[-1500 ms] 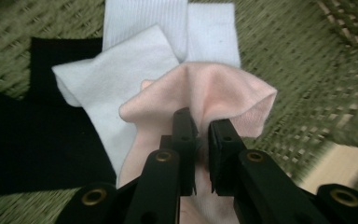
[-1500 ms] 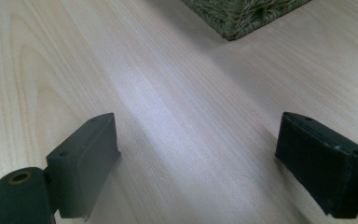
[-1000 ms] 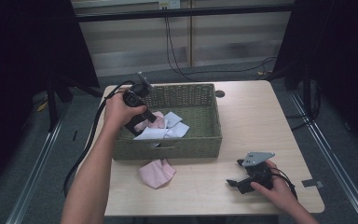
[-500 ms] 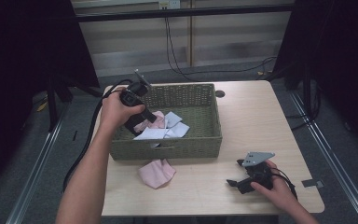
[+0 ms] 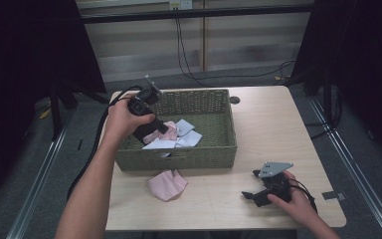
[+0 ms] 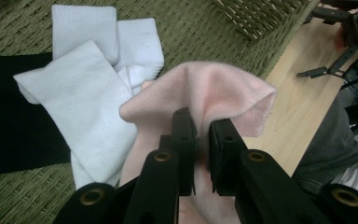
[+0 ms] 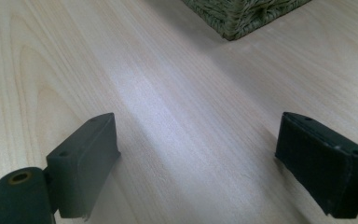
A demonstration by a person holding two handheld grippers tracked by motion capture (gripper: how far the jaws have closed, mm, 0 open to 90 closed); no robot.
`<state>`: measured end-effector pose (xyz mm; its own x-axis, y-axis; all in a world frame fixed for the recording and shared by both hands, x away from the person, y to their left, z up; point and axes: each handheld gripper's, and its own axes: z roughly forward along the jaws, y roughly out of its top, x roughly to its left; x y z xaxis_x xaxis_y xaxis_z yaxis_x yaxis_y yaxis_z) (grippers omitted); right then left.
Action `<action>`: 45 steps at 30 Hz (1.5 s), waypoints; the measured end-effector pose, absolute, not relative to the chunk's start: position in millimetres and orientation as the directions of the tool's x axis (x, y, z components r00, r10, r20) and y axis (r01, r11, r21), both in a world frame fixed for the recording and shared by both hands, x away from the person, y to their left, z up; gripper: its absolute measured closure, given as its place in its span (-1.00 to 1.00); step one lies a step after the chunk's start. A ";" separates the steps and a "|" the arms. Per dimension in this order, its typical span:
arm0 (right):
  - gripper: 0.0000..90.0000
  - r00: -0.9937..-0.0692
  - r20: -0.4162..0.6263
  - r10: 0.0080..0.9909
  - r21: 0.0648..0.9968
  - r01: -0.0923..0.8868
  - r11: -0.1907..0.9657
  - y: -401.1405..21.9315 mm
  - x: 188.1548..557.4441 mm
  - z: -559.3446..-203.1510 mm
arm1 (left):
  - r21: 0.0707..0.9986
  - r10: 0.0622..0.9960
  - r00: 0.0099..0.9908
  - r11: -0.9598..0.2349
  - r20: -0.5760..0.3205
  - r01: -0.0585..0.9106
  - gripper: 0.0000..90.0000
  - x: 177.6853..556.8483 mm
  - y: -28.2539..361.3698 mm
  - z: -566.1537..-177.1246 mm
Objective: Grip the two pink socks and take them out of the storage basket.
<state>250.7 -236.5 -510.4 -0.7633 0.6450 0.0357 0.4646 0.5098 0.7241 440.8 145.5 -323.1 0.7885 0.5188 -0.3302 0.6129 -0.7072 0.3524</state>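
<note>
A green wicker basket (image 5: 199, 157) stands mid-table with white socks (image 5: 188, 134) and a dark one (image 6: 9, 121) inside. My left gripper (image 5: 160, 127) reaches into the basket's left part and is shut on a pink sock (image 6: 214, 93), which bulges up over its jaws (image 6: 200, 140). White socks (image 6: 88, 88) lie on the woven floor beside it. A second pink sock (image 5: 167, 184) lies on the table in front of the basket. My right gripper (image 5: 251, 191) rests on the table near the front right, open, with bare wood between its pads (image 7: 81, 156).
The light wooden table (image 5: 278, 124) has bare room to the right of the basket. A corner of the basket (image 7: 242, 16) lies ahead of the right gripper. Cables run from both grippers, and a dark floor surrounds the table.
The left hand has shifted slightly and lifted the pink sock a little inside the basket. The right hand and its gripper have stayed put.
</note>
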 end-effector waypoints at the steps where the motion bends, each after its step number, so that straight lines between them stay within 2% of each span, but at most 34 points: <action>1: -0.73 -0.764 0.035 0.645 0.724 0.464 0.510 -236.5 250.7 -510.4 | 0.352 0.515 0.788 -0.707 -0.337 0.613 0.82 439.1 144.9 -321.2; 10: -0.73 -0.763 0.036 0.645 0.724 0.465 0.510 -236.5 250.7 -510.4 | 0.366 0.496 0.801 -0.714 -0.336 0.597 0.81 432.1 142.9 -311.8; 24: -0.73 -0.764 0.034 0.644 0.725 0.463 0.511 -236.5 250.8 -510.5 | 0.340 0.458 0.827 -0.760 -0.327 0.555 0.81 416.7 138.5 -311.8; 45: -0.73 -0.763 0.036 0.645 0.723 0.465 0.510 -236.5 250.6 -510.4 | 0.368 0.390 0.858 -0.784 -0.333 0.499 0.79 394.7 127.5 -312.8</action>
